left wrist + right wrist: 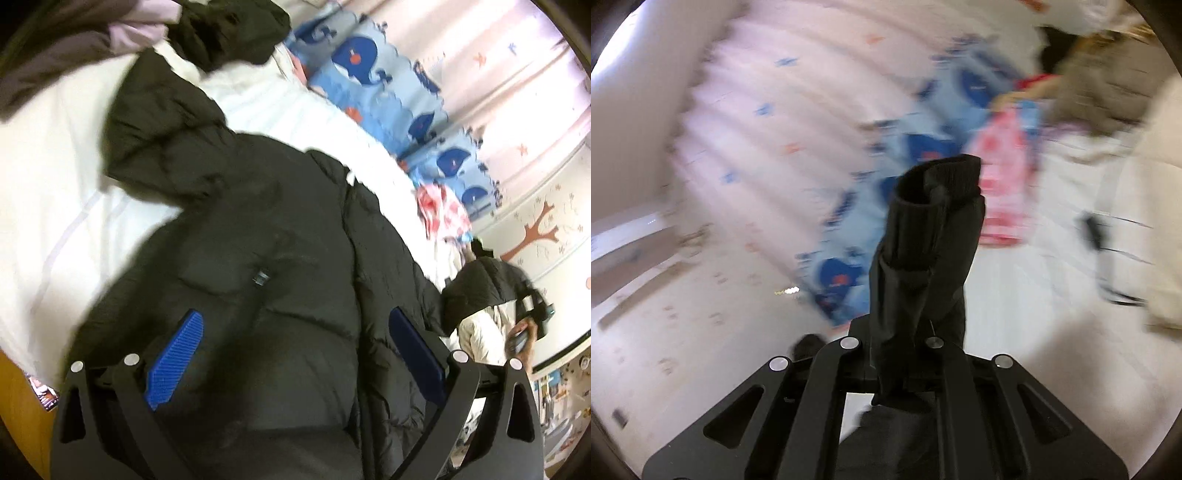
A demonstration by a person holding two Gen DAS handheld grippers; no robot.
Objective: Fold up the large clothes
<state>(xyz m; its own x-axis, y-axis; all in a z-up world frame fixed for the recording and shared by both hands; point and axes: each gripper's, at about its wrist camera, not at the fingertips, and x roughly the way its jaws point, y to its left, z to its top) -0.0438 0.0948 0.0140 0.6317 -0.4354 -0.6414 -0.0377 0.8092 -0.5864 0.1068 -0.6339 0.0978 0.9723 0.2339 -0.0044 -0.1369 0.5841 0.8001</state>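
The black puffer jacket (258, 240) lies spread on the white bed (55, 184), directly under and ahead of the left gripper (295, 339), whose jaws stand open and empty. The right gripper (919, 332) has its jaws closed on the jacket's sleeve (931, 236), cuff poking out ahead. The jacket looks soft, bulky, light and slick-shelled, so cuffs, hem or seams should hold best. Its long axis runs away from the left jaws toward the hood (159, 140)
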